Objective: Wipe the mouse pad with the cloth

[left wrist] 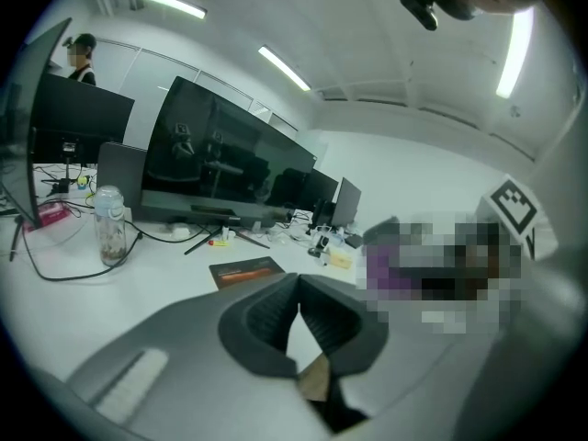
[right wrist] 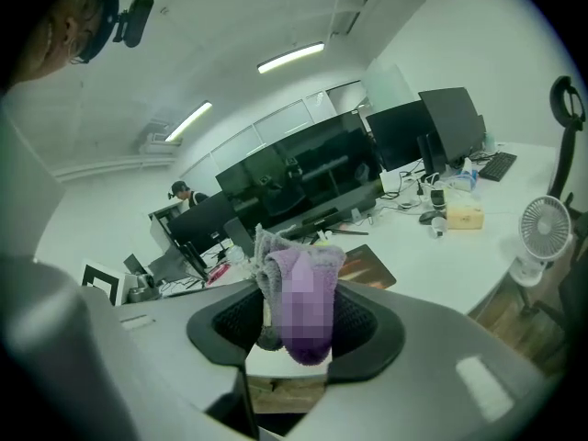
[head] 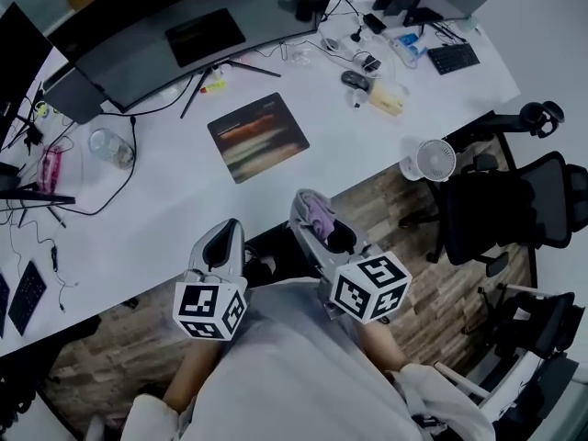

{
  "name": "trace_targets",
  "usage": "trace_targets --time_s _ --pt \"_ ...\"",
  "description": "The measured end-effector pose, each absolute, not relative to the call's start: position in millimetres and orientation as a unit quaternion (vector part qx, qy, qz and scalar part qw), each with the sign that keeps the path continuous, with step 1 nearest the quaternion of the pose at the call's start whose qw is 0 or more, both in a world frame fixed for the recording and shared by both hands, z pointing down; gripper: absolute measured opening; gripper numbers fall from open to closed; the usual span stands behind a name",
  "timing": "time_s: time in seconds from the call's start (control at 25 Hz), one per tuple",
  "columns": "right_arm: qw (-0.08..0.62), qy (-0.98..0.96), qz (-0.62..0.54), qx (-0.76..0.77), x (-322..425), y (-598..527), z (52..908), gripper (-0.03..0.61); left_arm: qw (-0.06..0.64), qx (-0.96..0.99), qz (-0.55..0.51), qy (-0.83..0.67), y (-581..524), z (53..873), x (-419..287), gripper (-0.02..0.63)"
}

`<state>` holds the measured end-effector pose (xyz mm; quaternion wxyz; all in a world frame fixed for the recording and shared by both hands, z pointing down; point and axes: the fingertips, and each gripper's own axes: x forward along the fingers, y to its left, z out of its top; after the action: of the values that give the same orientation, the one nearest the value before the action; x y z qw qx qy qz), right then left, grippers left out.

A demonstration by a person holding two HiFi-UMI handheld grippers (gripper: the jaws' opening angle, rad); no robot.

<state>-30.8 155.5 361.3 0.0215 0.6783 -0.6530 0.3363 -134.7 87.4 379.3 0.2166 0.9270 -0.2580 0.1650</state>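
A dark mouse pad with a reddish print lies flat on the white desk; it also shows as the mouse pad and mouse pad. My right gripper hangs over the desk's near edge, shut on a purple-grey cloth. The cloth stands bunched up between the jaws of the right gripper. My left gripper is beside it, short of the pad; the left gripper has its jaws together with nothing between them.
A wide curved monitor stands behind the pad. A clear bottle and cables lie to the left. A mouse, tissue pack and keyboard are at the far right. A small white fan and office chairs stand beyond the desk's right edge.
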Motion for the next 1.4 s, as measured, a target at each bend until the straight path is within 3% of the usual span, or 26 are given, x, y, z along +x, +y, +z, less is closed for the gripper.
trace_targets --time_s 0.88,1.4 --pt "0.061 -0.791 0.334 0.509 72.7 -6.2 362.5 0.179 0.245 0.878 0.132 -0.390 -10.3 380.1 -34.0 0.000" --pt "0.080 -0.816 0.372 0.435 69.7 -48.8 390.6 0.179 0.284 0.827 0.145 -0.463 -24.3 414.2 -36.5 0.000"
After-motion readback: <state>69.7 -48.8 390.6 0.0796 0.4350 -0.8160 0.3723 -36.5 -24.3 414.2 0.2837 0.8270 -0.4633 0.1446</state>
